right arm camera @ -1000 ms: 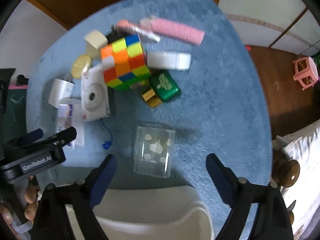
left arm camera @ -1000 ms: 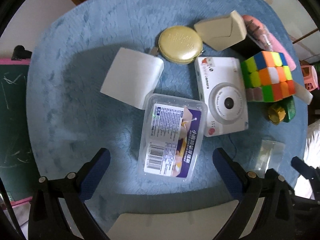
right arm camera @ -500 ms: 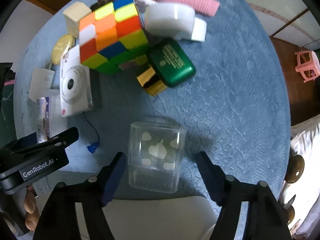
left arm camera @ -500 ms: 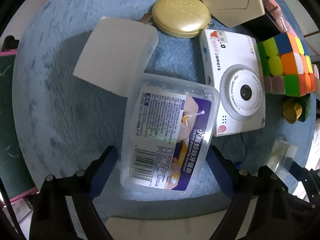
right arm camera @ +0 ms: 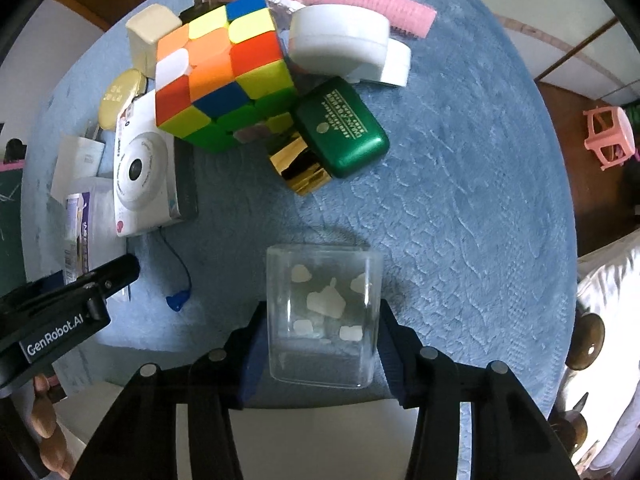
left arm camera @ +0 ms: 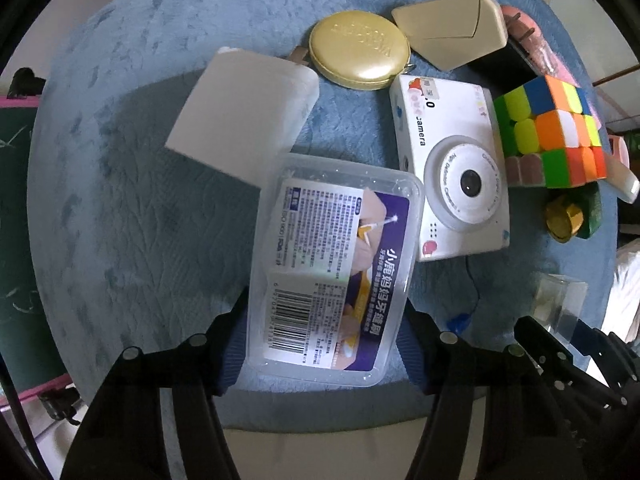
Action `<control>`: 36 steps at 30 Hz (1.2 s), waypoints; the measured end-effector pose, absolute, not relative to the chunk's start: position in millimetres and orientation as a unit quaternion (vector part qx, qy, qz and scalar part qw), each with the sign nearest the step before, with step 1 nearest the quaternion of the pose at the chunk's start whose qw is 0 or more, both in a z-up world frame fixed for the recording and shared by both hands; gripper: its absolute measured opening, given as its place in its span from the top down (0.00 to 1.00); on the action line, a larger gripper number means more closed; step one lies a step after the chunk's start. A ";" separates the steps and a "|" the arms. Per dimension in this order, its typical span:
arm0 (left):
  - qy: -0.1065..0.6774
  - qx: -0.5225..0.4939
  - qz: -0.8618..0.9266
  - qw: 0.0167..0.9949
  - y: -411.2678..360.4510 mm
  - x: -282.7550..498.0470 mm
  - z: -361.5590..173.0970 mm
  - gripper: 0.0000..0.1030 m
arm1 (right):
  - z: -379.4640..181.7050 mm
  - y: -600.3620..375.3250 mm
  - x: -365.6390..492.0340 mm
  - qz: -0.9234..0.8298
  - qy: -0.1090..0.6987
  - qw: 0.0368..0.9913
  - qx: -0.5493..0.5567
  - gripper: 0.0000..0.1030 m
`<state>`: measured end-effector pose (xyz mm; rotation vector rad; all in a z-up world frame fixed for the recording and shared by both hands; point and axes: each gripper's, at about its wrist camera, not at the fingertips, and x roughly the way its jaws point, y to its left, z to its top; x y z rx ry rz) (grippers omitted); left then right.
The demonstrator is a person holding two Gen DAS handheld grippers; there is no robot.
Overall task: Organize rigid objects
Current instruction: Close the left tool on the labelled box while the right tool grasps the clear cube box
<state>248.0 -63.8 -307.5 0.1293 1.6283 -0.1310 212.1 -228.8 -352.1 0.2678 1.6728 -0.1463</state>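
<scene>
Both grippers are now closing in on their targets, where a second ago each was hovering spread well back from them: the left gripper (left arm camera: 322, 344) is bracketing the near end of the clear floss-pick box (left arm camera: 334, 264), its blue pads (left arm camera: 234, 344) lying against the box's side walls, and the right gripper (right arm camera: 320, 348) is doing the same to the clear cube box (right arm camera: 322, 312), pads touching or all but touching both sides. Judging from the contact lines, both are pinching rather than merely framing, though how firmly cannot be told. The floss-pick box is lying label-up on the blue worktop (left arm camera: 132, 200), its far corner overlapping a frosted white lid (left arm camera: 244, 112) and its right edge sitting just beside the white toy camera (left arm camera: 452, 168). Beyond the camera, the gold round tin (left arm camera: 358, 54) and a beige wedge case (left arm camera: 452, 36) are sitting at the far rim, with the colour cube (right arm camera: 222, 80) leaning over the camera's right side. In the right wrist view the cube box is standing apart from the cluster, with a green case (right arm camera: 340, 126) and a gold foil block (right arm camera: 300, 164) farther out, and a white round container (right arm camera: 340, 38) and pink roller (right arm camera: 368, 12) at the far edge. Reading: approach phase appears finished for both hands; lift and relocation are not yet begun. Risk noted: lifting the floss-pick box may be dragging the frosted lid with it.
</scene>
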 end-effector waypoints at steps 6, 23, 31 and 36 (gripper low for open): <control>0.689 0.050 -0.060 0.721 -51.7 234.9 -260.1 0.35 | -329.9 -227.5 204.7 -0.050 0.717 0.679 0.151 0.52; 0.503 0.058 -0.070 0.859 -28.1 116.8 -71.5 0.34 | -153.0 -209.8 141.1 -0.002 0.578 0.808 0.118 0.52; 0.455 0.049 -0.072 0.886 -7.3 64.7 -35.0 0.34 | -73.8 -189.8 86.2 0.005 0.519 0.852 0.074 0.52; 0.436 0.047 -0.073 0.896 -5.3 50.9 -35.1 0.34 | -54.9 -178.3 58.3 0.005 0.504 0.862 0.056 0.52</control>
